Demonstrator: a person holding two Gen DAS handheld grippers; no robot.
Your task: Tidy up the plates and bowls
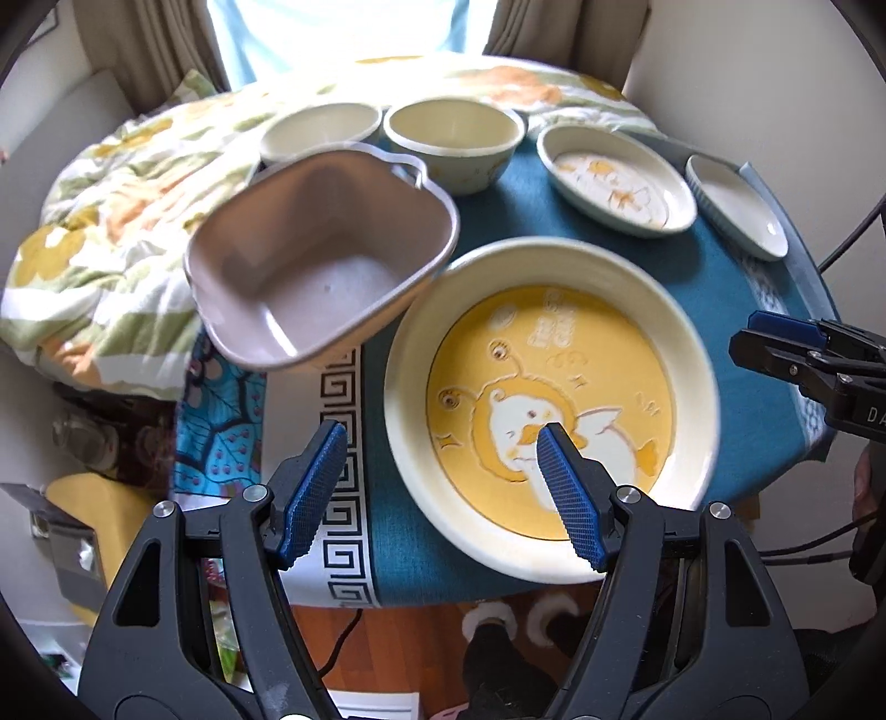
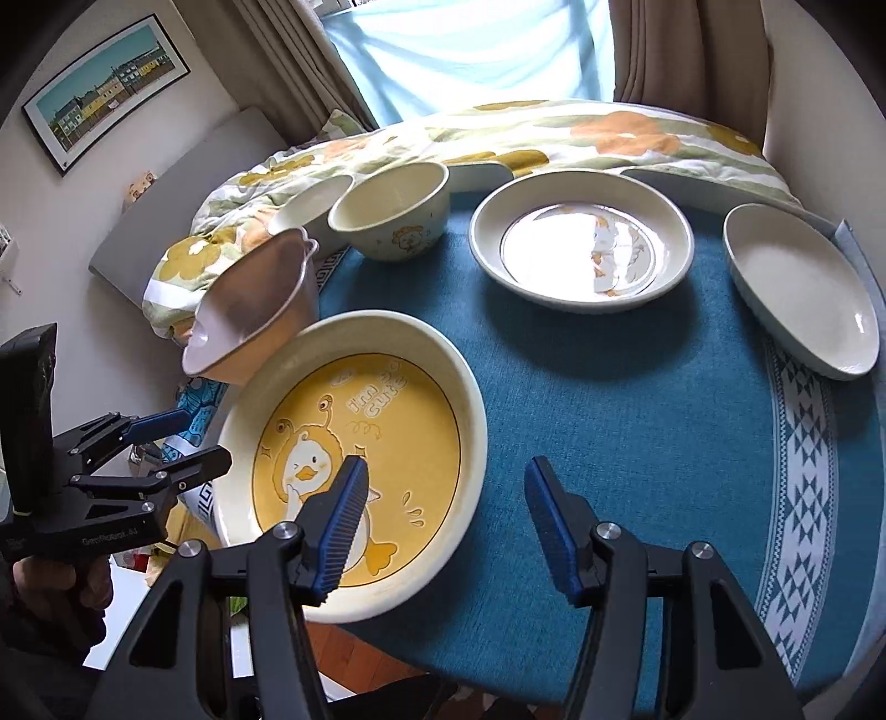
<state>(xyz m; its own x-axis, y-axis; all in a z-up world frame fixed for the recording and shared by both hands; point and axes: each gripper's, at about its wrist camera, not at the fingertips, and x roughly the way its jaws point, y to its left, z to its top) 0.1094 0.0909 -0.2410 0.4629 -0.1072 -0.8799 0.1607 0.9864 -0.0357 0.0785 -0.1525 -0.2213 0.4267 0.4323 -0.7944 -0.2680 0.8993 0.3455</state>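
A large cream plate with a yellow duck picture (image 1: 554, 404) (image 2: 354, 459) lies at the table's near edge. My left gripper (image 1: 443, 437) is open, its jaws either side of the plate's left rim; it also shows in the right wrist view (image 2: 188, 443). My right gripper (image 2: 446, 471) is open over the plate's right rim and shows in the left wrist view (image 1: 775, 338). A pinkish square bowl (image 1: 321, 255) (image 2: 255, 310) sits tilted at the plate's far left. Two cream bowls (image 1: 454, 138) (image 1: 321, 130), a cream plate (image 2: 581, 238) and an oval white dish (image 2: 803, 288) stand farther back.
The round table has a teal cloth (image 2: 637, 443) with a patterned border. A flowered quilt (image 1: 127, 188) lies behind and left of the table. Curtains and a bright window (image 2: 470, 50) are at the back. The floor and cables show below the table edge.
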